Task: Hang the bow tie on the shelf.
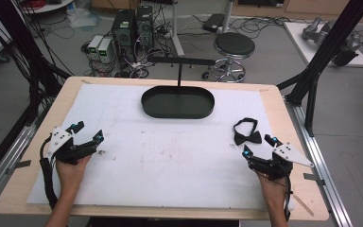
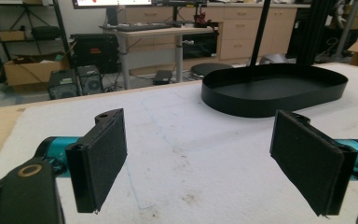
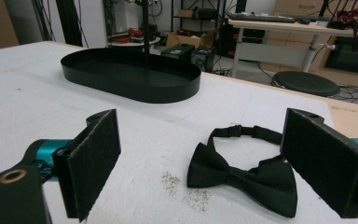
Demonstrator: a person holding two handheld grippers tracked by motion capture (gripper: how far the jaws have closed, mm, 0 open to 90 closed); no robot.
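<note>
Bow tie [image 1: 247, 135] just fwd of right hand-held gripper [image 1: 260, 145]

No text, label, brand, number or sign can be read in any view; the monitor on the far desk in the left gripper view is too blurred to read

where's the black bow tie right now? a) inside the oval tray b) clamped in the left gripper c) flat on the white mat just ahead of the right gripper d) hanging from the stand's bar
c: the bow tie lies flat on the white mat, just ahead of the open right gripper, apart from the black oval tray and touched by neither gripper.
</note>
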